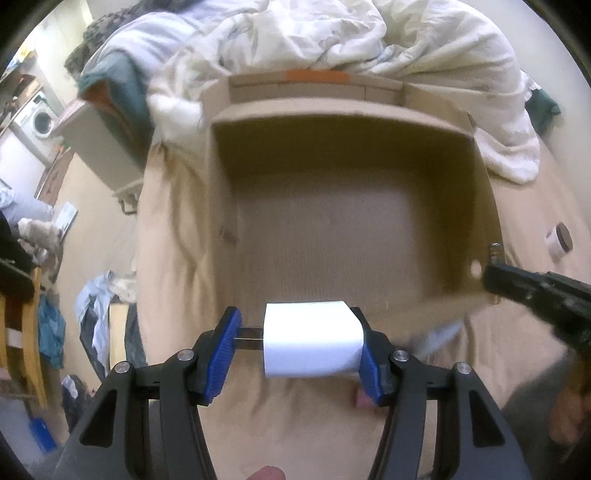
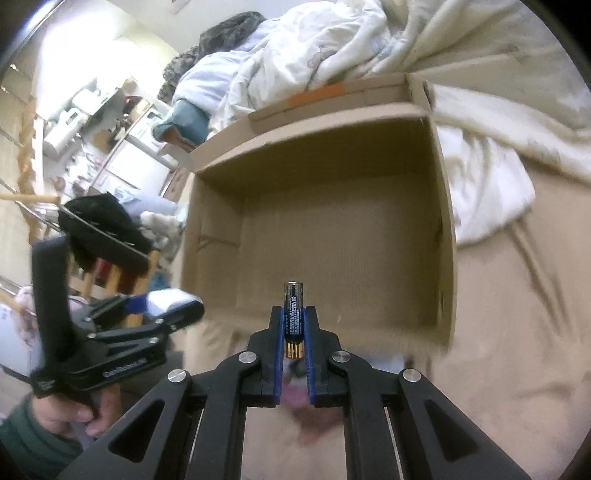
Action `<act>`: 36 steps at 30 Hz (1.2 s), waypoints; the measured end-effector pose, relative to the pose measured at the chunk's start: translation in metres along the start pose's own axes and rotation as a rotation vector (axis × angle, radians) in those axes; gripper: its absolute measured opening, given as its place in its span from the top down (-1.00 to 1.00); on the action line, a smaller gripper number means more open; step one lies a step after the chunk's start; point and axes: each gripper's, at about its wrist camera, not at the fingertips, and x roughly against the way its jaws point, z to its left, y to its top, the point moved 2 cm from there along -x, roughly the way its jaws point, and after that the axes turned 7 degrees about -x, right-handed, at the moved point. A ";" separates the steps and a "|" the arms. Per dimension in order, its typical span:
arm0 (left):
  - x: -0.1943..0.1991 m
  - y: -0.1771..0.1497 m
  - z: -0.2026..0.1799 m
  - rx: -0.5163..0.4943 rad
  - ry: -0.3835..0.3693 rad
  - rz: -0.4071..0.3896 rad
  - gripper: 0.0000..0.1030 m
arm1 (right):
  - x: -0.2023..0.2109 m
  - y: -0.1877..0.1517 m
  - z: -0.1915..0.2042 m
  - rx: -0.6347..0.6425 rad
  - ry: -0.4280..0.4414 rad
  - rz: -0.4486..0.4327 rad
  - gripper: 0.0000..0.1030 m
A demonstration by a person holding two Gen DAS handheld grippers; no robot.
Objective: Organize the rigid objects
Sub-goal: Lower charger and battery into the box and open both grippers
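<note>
Matt brown cardboard box (image 2: pixel 332 236), its corrugated floor showing fine ribbing, with a strip of orange tape (image 1: pixel 317 75) on the far flap. Under it, a smooth tan bedsheet (image 2: pixel 517 332), soft cloth in shallow folds. The white duvet (image 1: pixel 332 33) behind is crumpled, matt fabric. The white block (image 1: pixel 312 341) looks smooth, matt plastic. The battery (image 2: pixel 293 317) has a glossy printed wrap and a shiny metal tip. Both tools are matt black plastic with bright metal pins; their blue pads (image 1: pixel 218 354) are ribbed.

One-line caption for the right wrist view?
Right hand-held gripper holds a battery before an open cardboard box on the bed.
</note>
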 end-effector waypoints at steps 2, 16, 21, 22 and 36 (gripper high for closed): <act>-0.013 0.015 0.000 0.009 0.003 0.000 -0.06 | -0.011 0.010 -0.006 -0.013 -0.012 -0.002 0.78; -0.081 0.021 -0.021 -0.079 0.022 0.054 -0.05 | -0.081 0.010 -0.028 0.013 -0.115 0.088 0.77; -0.086 0.020 -0.025 -0.090 0.032 0.072 -0.05 | -0.089 0.006 -0.033 -0.015 -0.105 0.133 0.77; -0.087 0.019 -0.025 -0.087 0.027 0.081 -0.05 | -0.089 0.005 -0.036 -0.028 -0.096 0.143 0.77; -0.075 0.039 -0.014 -0.093 -0.023 0.010 -0.84 | -0.038 0.023 -0.026 -0.056 0.095 -0.074 -0.59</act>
